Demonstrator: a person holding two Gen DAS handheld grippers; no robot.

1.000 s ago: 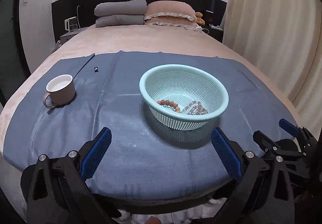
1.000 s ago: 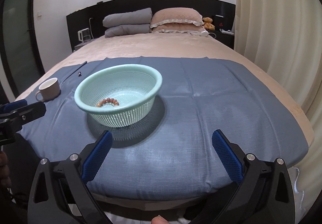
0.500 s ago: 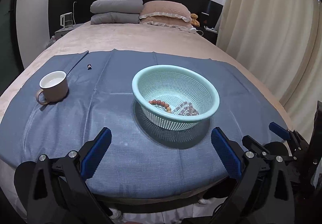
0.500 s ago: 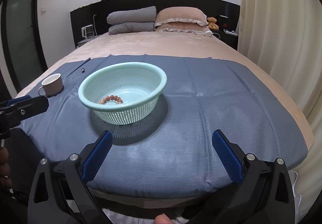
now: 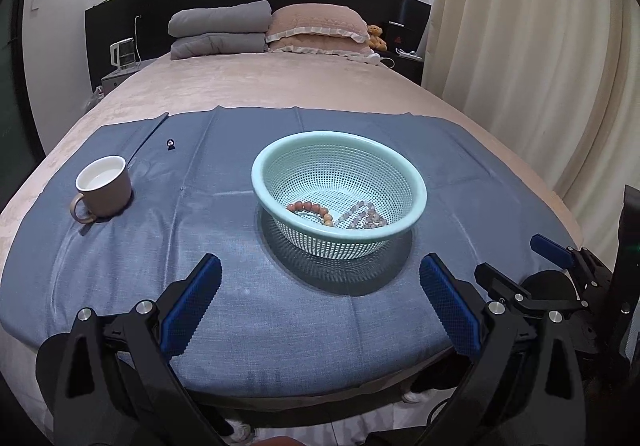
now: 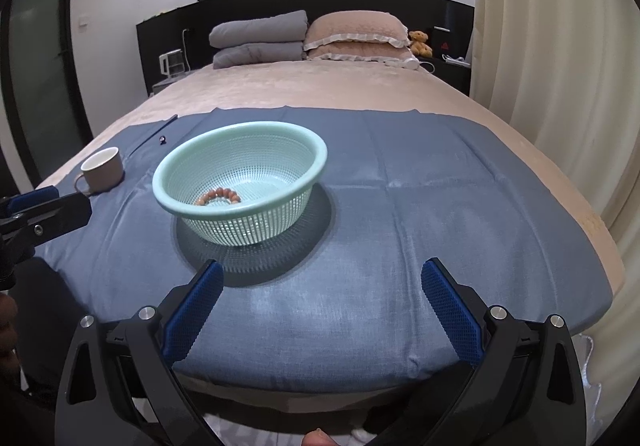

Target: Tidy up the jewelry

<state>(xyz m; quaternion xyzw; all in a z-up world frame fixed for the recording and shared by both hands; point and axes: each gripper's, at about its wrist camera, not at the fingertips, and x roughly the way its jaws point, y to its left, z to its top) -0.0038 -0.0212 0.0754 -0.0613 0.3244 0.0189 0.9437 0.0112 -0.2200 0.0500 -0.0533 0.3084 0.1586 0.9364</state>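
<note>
A mint-green perforated basket (image 5: 276,201) stands on a blue cloth (image 5: 224,266) on the bed; it also shows in the right wrist view (image 6: 168,201). Inside lie a reddish-brown bead bracelet (image 5: 310,209) (image 6: 218,196) and a grey-purple bead string (image 5: 362,218). A small dark ring (image 5: 170,143) (image 6: 162,139) lies on the cloth at the far left. My left gripper (image 5: 320,298) is open and empty, at the near edge in front of the basket. My right gripper (image 6: 318,300) is open and empty, near the cloth's front edge, right of the basket.
A beige mug (image 5: 105,191) (image 6: 103,170) stands on the cloth at the left. A thin dark stick (image 5: 150,131) lies near the ring. Pillows (image 5: 316,27) and folded grey blankets (image 5: 218,29) sit at the headboard. A curtain (image 5: 520,65) hangs on the right.
Both grippers have pulled back and risen a little from the bed, so the basket looks smaller and farther. Both stayed open and empty. Nothing on the cloth has moved.
</note>
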